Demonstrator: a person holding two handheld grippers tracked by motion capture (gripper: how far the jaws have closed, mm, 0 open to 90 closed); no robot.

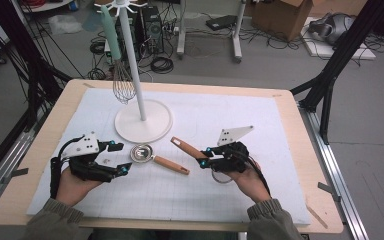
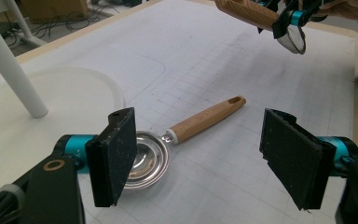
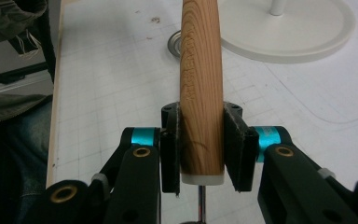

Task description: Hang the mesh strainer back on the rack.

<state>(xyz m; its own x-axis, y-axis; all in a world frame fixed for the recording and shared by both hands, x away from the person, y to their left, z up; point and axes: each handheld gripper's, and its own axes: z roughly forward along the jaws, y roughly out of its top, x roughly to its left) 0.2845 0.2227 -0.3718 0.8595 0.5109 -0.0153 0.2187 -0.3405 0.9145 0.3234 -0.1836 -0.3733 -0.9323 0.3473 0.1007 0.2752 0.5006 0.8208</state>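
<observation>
— Right claw [image 3: 200,154]?
— Clamped on a wooden-handled metal utensil [image 3: 200,70], lifted clear of the white gridded surface [image 3: 121,93].
— And the left claw [image 2: 205,154]?
— Jaws wide apart, gripping nothing; a small steel spoon with wooden handle [image 2: 186,135] lies flat just ahead, beside the white round-based stand [image 1: 142,120].

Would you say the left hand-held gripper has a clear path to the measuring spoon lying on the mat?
Probably yes: the left hand-held gripper is open, the measuring spoon lies just ahead, nothing between them.

Wooden-handled utensil [image 3: 200,88], gripped, raised
</observation>
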